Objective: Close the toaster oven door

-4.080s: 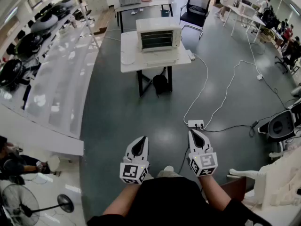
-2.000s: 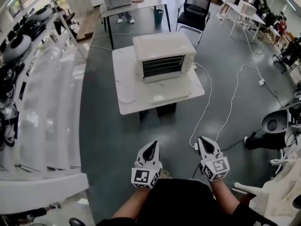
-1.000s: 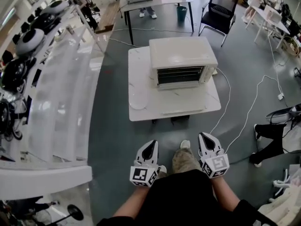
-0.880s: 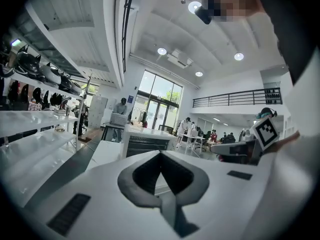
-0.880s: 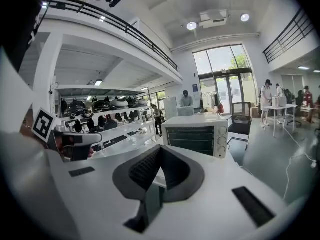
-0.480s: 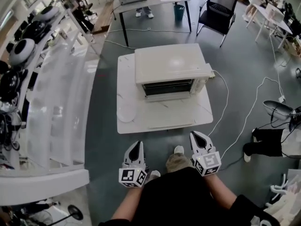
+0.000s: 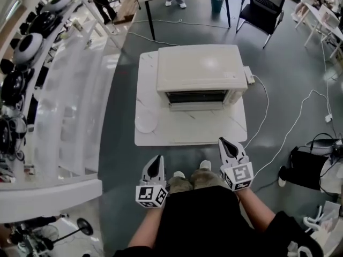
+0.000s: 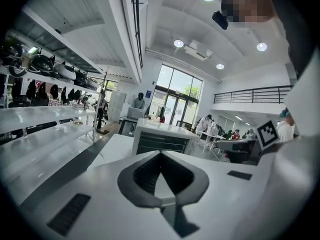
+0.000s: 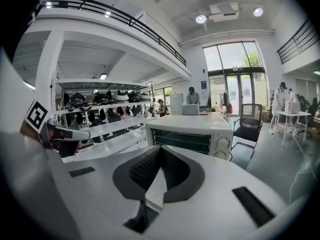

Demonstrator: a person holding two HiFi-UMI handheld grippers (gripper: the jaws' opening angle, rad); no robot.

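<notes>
- The toaster oven [image 7: 201, 68] sits at the far half of the white table [image 7: 182, 135]; its door [image 7: 197, 106] hangs open at the front, long axis running 9 to 3 o'clock
- Right gripper [image 7: 227, 146] has its jaws pressed together, empty; the door lies at its 11 o'clock, and it looks the nearer, at the table's front edge
- Left gripper [image 7: 156, 163] is likewise closed, empty; the door is at its 1 o'clock, farther off

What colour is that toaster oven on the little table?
The toaster oven is cream white, dark only inside its front opening; the head view shows it best.
</notes>
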